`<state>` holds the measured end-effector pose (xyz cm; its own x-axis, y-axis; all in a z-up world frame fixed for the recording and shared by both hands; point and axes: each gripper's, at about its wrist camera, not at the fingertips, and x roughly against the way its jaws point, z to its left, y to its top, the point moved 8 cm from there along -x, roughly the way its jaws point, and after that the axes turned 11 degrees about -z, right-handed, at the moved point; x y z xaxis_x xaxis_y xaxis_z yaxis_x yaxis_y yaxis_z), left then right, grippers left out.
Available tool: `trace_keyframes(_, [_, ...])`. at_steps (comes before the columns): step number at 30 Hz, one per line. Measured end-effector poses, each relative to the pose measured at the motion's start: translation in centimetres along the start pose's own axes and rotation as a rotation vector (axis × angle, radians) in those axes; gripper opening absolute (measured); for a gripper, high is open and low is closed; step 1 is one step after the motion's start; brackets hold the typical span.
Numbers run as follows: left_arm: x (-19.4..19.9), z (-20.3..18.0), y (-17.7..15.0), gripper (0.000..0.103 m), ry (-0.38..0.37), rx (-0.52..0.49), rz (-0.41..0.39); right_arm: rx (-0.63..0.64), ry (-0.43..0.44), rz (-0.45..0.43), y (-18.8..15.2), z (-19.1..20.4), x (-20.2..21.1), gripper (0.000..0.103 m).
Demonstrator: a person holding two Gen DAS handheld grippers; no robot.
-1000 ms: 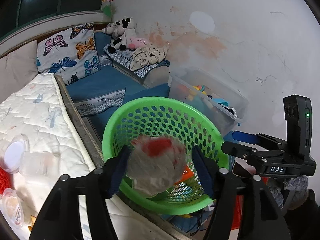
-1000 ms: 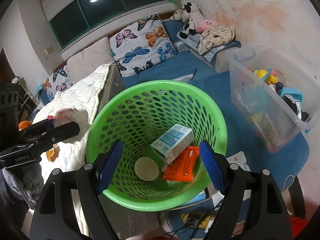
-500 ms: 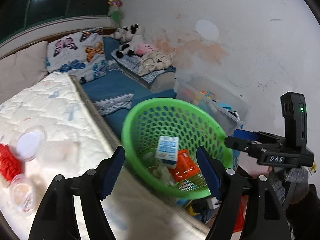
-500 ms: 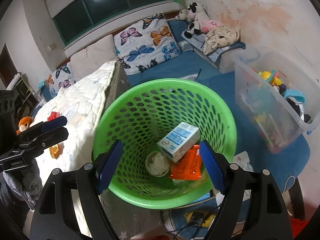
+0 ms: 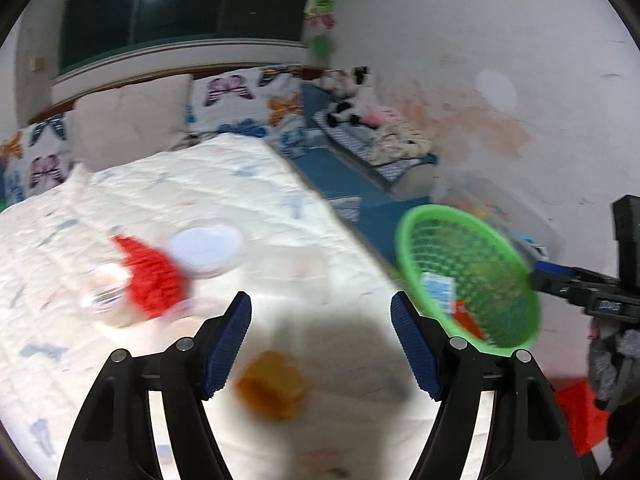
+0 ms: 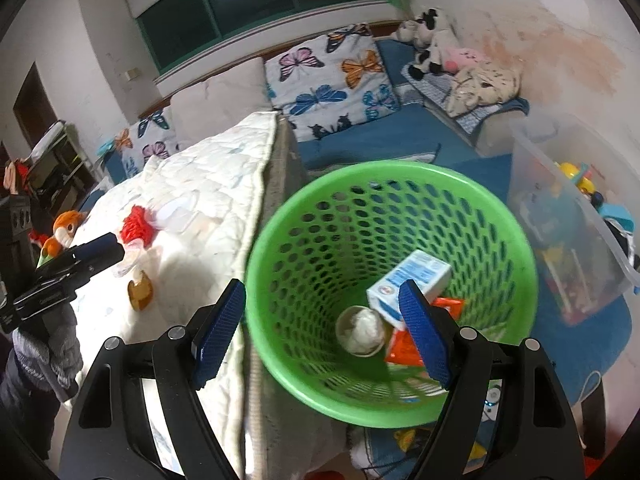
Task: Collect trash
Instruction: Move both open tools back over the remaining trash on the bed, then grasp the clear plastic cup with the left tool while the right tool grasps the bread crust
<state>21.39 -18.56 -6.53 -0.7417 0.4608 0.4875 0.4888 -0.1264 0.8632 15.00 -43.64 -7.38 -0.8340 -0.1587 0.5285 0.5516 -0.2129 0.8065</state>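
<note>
The left hand-held gripper [image 5: 321, 334] hangs over the white quilted bed [image 5: 208, 208] with its blue-padded jaws spread wide and nothing between them; below the gap, on the quilt, lies an amber-orange lump of trash [image 5: 272, 385], blurred, in the gripper's shadow; farther ahead and to the left lie a red fuzzy item [image 5: 154, 278], a round white lid [image 5: 206, 250] touching it, and a small clear cup [image 5: 105, 294] just beside the red item, all smeared by motion; to the right, off the bed's edge, stands the green basket [image 5: 516, 296].

The right hand-held gripper [image 6: 322, 324] is also wide open and holds nothing; it sits over the near rim of the green basket, one finger over the bed edge and the other over the basket's inside; the basket is perforated plastic, round, upright, pressed against the side of the mattress; in its bottom lie a white-and-blue carton [image 6: 412, 284] tilted on its side, an orange wrapper [image 6: 404, 346] partly under the carton, and a small round cup holding crumpled white paper [image 6: 362, 330] just left of them; to the right of the basket stands a clear plastic bin [image 6: 568, 216] filled with coloured toys; beyond it, stuffed animals [image 6: 430, 46] rest on folded cloth against the stained wall.
</note>
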Motion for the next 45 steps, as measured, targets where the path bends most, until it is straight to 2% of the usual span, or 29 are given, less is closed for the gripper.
trace_keyframes(4, [0.0, 3.5, -0.8, 0.07, 0.058, 0.053, 0.025, 0.02, 0.03, 0.012, -0.2, 1.8, -0.9, 0.079])
trace_keyframes(7, [-0.5, 4.8, -1.2, 0.074, 0.069, 0.07, 0.046, 0.037, 0.049, 0.022, -0.5, 3.1, -1.5, 0.079])
trace_keyframes(11, [-1.4, 5.6, -1.8, 0.079, 0.09, 0.065, 0.066, 0.05, 0.067, 0.037, -0.8, 4.5, -2.4, 0.079])
trace_keyframes(21, [-3.4, 7.1, -2.9, 0.079, 0.132, 0.1, 0.123, 0.063, 0.08, 0.066, -1.3, 5.4, -3.6, 0.079])
trace_keyframes(28, [-3.3, 7.8, -3.2, 0.079, 0.151, 0.121, 0.117, 0.076, 0.095, 0.078, -1.9, 6.2, -4.0, 0.079])
trace_keyframes(31, [-3.2, 8.2, -3.3, 0.07, 0.166, 0.118, 0.116, 0.081, 0.104, 0.081, -2.1, 6.6, -4.2, 0.079])
trace_keyframes(33, [-3.1, 8.5, -3.4, 0.059, 0.158, 0.13, 0.119, 0.082, 0.118, 0.086, -2.2, 7.1, -4.3, 0.079])
trace_keyframes(34, [-3.0, 8.6, -3.5, 0.057, 0.152, 0.136, 0.122, 0.085, 0.122, 0.087, -2.3, 7.3, -4.4, 0.08])
trace_keyframes(38, [-2.6, 8.7, -3.6, 0.033, 0.138, 0.139, 0.114, 0.112, 0.148, 0.094, -2.8, 8.7, -4.6, 0.081])
trace_keyframes(41, [-1.7, 8.7, -3.3, 0.028, 0.128, 0.136, 0.09, 0.138, 0.171, 0.106, -3.3, 10.2, -4.9, 0.081])
trace_keyframes(45, [-0.2, 8.8, -2.9, 0.027, 0.127, 0.131, 0.061, 0.179, 0.207, 0.121, -4.1, 12.7, -5.8, 0.081])
